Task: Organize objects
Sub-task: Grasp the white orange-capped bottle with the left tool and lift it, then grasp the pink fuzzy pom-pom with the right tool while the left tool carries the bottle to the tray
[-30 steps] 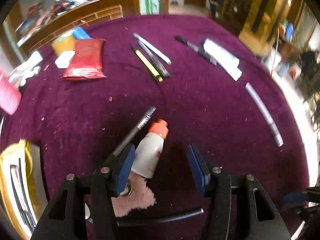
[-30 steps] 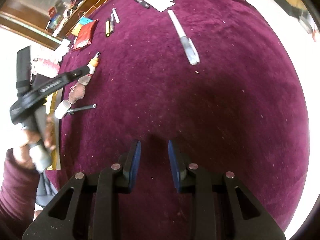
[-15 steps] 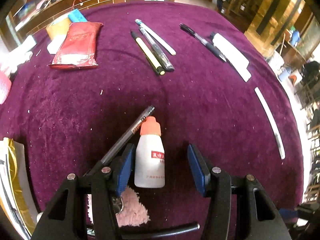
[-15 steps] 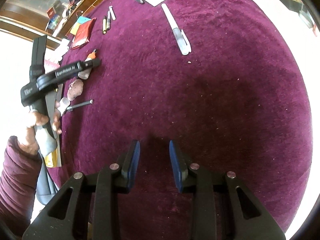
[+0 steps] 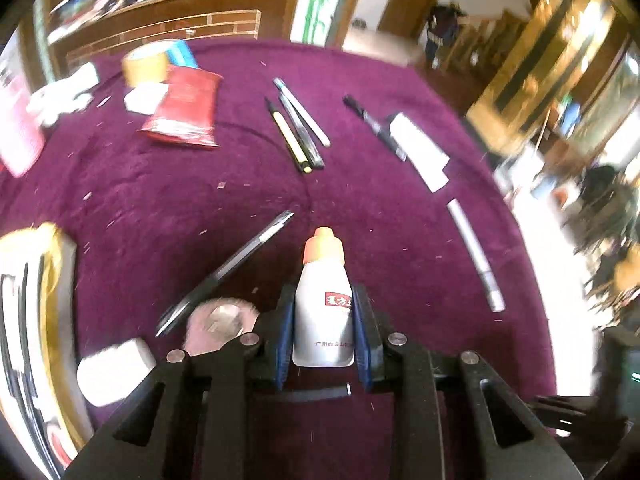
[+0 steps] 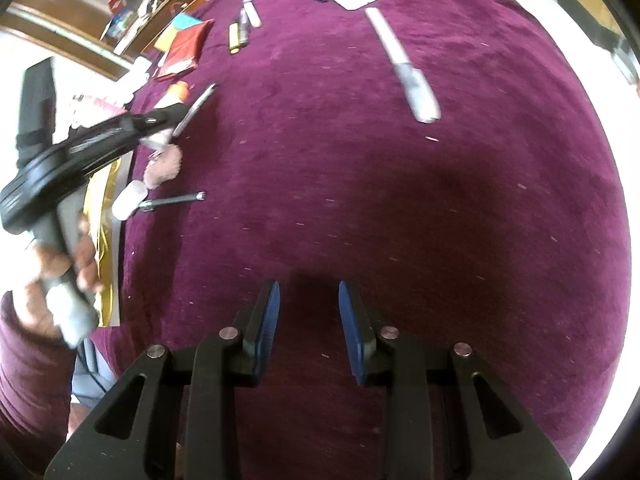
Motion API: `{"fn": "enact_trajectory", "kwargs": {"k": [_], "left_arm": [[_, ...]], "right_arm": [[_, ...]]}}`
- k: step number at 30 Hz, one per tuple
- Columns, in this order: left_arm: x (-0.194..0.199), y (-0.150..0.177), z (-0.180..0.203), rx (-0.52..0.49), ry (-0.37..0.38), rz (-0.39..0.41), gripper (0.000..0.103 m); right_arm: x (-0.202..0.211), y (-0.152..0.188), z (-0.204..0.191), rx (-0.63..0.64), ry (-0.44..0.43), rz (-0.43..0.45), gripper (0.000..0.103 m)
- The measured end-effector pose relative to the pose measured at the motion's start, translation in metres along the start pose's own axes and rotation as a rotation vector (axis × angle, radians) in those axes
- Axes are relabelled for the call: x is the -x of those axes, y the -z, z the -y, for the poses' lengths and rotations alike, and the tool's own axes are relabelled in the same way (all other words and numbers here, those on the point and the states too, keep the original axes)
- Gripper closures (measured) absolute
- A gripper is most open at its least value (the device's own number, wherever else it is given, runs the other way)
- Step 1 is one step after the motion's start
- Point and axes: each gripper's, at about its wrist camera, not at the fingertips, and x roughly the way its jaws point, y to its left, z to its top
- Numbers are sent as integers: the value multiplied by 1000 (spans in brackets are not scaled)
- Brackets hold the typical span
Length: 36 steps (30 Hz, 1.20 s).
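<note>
My left gripper (image 5: 323, 300) is shut on a small white glue bottle (image 5: 323, 312) with an orange cap, held just above the purple cloth (image 5: 168, 192). In the right wrist view the left gripper (image 6: 160, 114) shows at the left with the orange cap (image 6: 178, 90) sticking out. My right gripper (image 6: 308, 296) is open and empty above bare purple cloth (image 6: 440, 220). A dark pen (image 5: 240, 264) and a pink fluffy item (image 5: 220, 320) lie left of the bottle.
Three pens (image 5: 298, 124) lie side by side at the back, with a black pen (image 5: 372, 120), white card (image 5: 420, 152) and a long white pen (image 5: 474, 256) to the right. A red packet (image 5: 184, 108) and tape roll (image 5: 146, 64) lie back left. A gold-edged box (image 5: 36, 320) is at left.
My left gripper has closed on the glue bottle, which was standing free between the open fingers, and lifted it slightly. The right gripper has barely moved.
</note>
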Motion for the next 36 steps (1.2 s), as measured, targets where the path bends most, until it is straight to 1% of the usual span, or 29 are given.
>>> {"fn": "enact_trajectory", "kwargs": {"k": [4, 9, 12, 16, 23, 26, 28, 31, 33, 35, 36], "left_arm": [[39, 14, -29, 70, 9, 55, 81], [84, 51, -67, 135, -44, 102, 81], [95, 73, -88, 205, -28, 98, 81], [107, 97, -102, 238, -41, 103, 81], [120, 122, -119, 247, -55, 107, 81], [128, 130, -133, 262, -67, 115, 80], [135, 134, -145, 277, -79, 119, 80], [144, 140, -166, 302, -98, 125, 80], [148, 143, -180, 325, -109, 122, 80], [150, 146, -189, 343, -109, 121, 80], [152, 146, -195, 351, -109, 121, 80]], "right_arm": [[-14, -9, -26, 51, -16, -23, 75], [-32, -21, -66, 121, -32, -43, 75], [-41, -29, -91, 168, -32, -44, 75], [-51, -44, -119, 235, 2, -21, 75], [-75, -82, -150, 209, 12, 6, 75], [-94, -97, -163, 177, 16, 1, 75], [-107, -102, -170, 174, 42, -12, 75], [-118, -103, -180, 183, 98, 4, 67], [-120, -102, -185, 192, 134, 21, 64], [-128, -102, -193, 235, 204, 7, 50], [-131, -102, -196, 249, 236, 4, 48]]}}
